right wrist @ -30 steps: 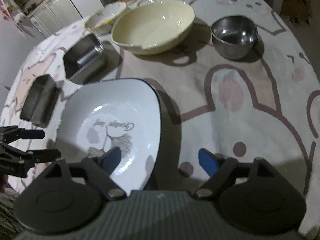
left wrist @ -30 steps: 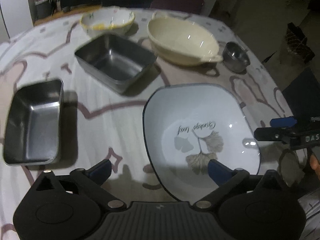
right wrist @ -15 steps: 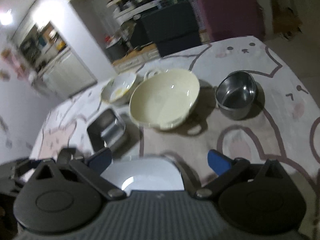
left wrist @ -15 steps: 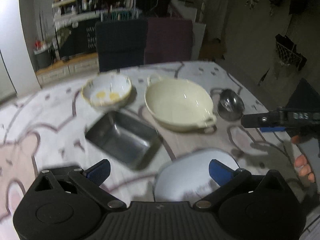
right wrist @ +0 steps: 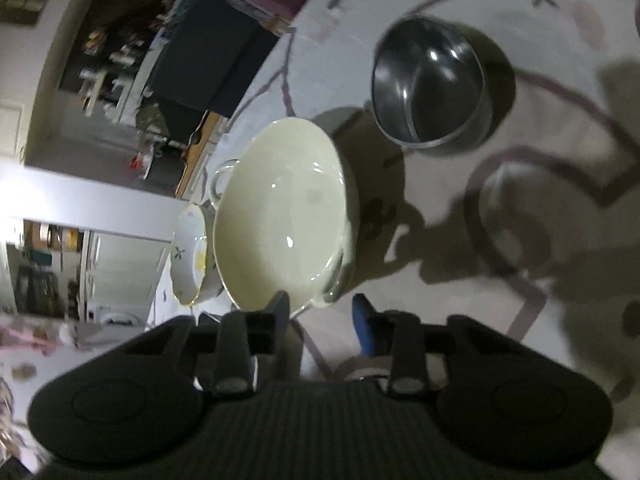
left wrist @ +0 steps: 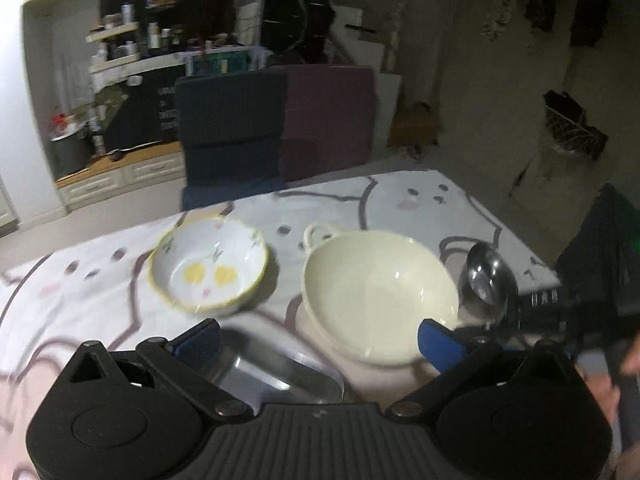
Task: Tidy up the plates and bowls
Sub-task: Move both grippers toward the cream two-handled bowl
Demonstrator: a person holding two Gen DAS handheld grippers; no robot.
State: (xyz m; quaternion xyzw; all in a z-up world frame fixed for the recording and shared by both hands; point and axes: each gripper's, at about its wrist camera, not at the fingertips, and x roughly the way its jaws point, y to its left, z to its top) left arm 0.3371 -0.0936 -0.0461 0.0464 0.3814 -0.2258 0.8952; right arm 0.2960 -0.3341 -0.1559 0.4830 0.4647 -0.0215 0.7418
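On the patterned tablecloth point(left wrist: 404, 200) every bowl sits unstacked; left gripper point(left wrist: 316, 340) gapes empty, right gripper point(right wrist: 320, 314) is closing on nothing.

Handled bowl point(left wrist: 380, 292) between two bowls point(left wrist: 210, 266)

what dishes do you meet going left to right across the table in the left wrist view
white flower-patterned bowl with a yellow rim → large cream ceramic bowl with loop handles → small round stainless steel bowl. The rectangular steel tray sits nearer, overlapping the first two, so it is left out.
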